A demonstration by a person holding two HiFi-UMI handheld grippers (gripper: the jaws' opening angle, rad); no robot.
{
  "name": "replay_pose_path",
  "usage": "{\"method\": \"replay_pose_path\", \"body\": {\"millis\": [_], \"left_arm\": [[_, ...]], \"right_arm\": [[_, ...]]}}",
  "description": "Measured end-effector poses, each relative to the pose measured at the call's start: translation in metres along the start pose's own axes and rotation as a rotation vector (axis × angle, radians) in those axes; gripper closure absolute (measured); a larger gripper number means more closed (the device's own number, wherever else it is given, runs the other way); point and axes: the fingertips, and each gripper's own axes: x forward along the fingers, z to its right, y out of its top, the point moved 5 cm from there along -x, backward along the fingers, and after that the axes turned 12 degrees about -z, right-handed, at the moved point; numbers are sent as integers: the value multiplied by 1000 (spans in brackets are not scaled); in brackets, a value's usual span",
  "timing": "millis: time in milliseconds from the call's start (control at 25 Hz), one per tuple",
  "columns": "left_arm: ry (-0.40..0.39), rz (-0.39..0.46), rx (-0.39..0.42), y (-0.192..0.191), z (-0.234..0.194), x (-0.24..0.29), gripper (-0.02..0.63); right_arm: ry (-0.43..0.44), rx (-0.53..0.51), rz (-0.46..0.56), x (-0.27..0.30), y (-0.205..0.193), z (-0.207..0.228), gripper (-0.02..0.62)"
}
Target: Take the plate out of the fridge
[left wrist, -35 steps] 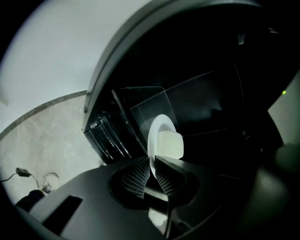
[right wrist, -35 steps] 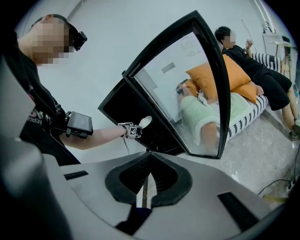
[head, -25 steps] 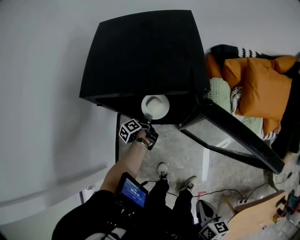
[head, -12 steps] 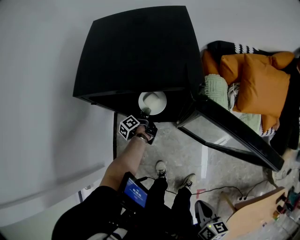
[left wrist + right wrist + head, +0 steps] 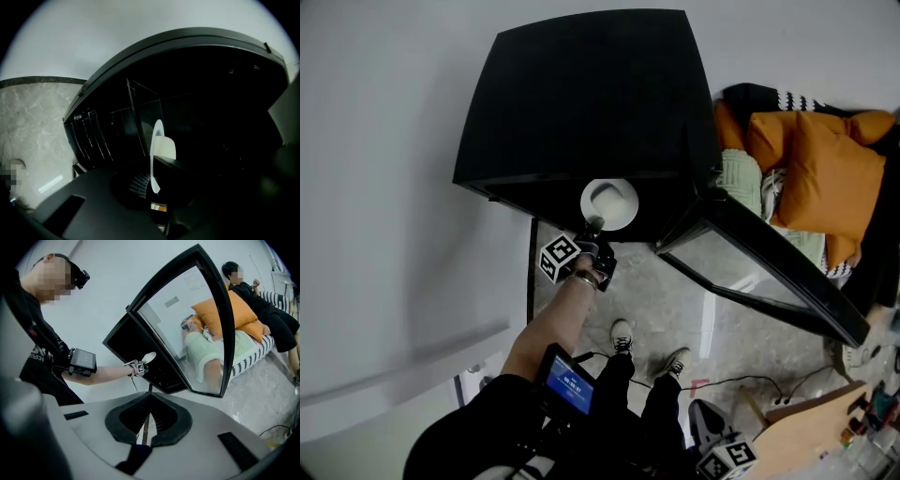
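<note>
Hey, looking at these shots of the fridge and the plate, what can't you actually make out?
- Inside the fridge: the head view sees only its top; the left gripper view shows mostly blackness.
- Anything on the plate: edge-on in the left gripper view, too small in the head view.
- The right hand-held gripper: the head view's bottom edge cuts it off, leaving only its marker cube.

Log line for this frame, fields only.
phase: plate pickup | left gripper: jaws just closed further, clamped on plate rim at fridge opening | right gripper: shut, empty | door: open
</note>
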Motion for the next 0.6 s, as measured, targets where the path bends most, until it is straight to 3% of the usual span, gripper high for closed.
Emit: {"method": "replay_pose_path", "body": {"millis": [320,600], "left_arm": [[-76,22,8,-1,1,-33,588],[-174,15,45,-27,34,-87,589]], "right_arm": [[17,-40,-7,0,-2,-5,591],[97,-129,-4,7,2,-15,591]]}}
